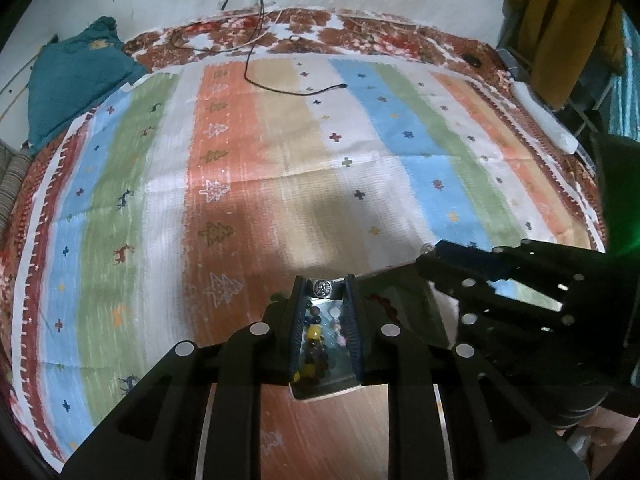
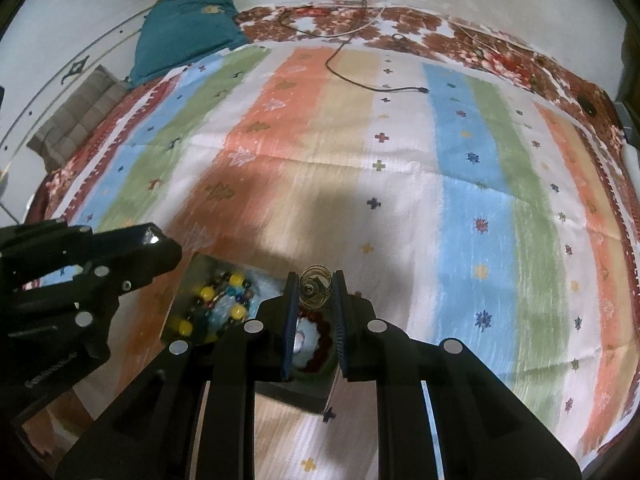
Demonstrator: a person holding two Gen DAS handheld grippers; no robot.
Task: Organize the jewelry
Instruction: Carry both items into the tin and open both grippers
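My left gripper (image 1: 324,289) is shut on a silver ring (image 1: 322,288) with a round sparkly top, held above a metal tray (image 1: 320,394). The tray compartment under it holds a multicoloured bead string (image 1: 314,344) with yellow beads. My right gripper (image 2: 316,286) is shut on a gold coiled ring (image 2: 317,285), held above the tray's other compartment, which holds a dark red bead bracelet (image 2: 322,340). The bead string also shows in the right wrist view (image 2: 216,304). Each gripper shows in the other's view: the right one (image 1: 428,264), the left one (image 2: 154,238).
A striped cloth (image 1: 280,160) with tree and cross patterns covers the bed. A black cable (image 1: 280,84) lies at the far side. A teal pillow (image 1: 76,76) sits far left. A white device (image 1: 548,120) lies at the right edge, with yellow clothes (image 1: 560,20) hanging beyond.
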